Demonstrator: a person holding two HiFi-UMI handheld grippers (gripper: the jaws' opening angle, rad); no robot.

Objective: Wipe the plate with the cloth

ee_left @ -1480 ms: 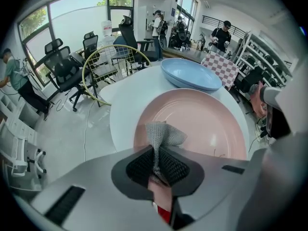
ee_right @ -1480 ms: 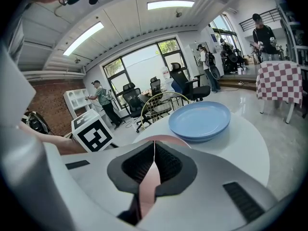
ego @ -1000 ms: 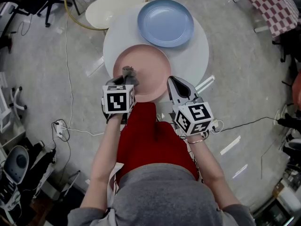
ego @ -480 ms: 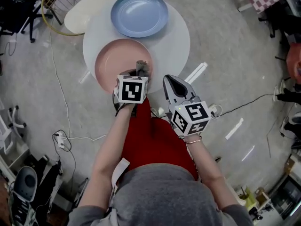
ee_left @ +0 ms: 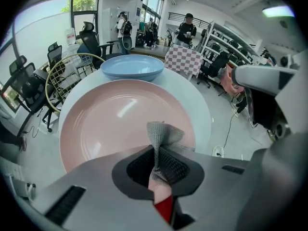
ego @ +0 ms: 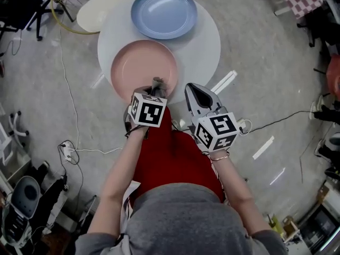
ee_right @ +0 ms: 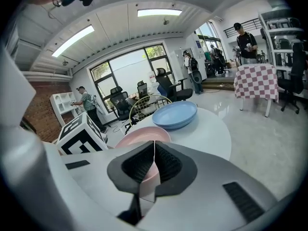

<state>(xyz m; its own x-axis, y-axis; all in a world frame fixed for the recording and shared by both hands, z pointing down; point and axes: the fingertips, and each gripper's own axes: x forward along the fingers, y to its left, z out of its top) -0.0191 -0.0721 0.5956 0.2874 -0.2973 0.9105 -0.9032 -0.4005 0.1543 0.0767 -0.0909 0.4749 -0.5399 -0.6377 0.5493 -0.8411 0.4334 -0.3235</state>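
Left gripper view: left gripper (ee_left: 155, 153) jaws pinched tight on grey cloth (ee_left: 162, 134), cloth over near rim of pink plate (ee_left: 106, 124) on white table (ee_left: 195, 88). Right gripper (ee_right: 154, 148) jaws together, nothing between, near plate's right side.

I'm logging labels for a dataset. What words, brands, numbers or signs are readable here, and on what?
No readable text in any view.
Marker cube on the left gripper: black-and-white square pattern, no words.
Marker cube on the right gripper: the same.
Pink plate, blue plate, cloth: unmarked.
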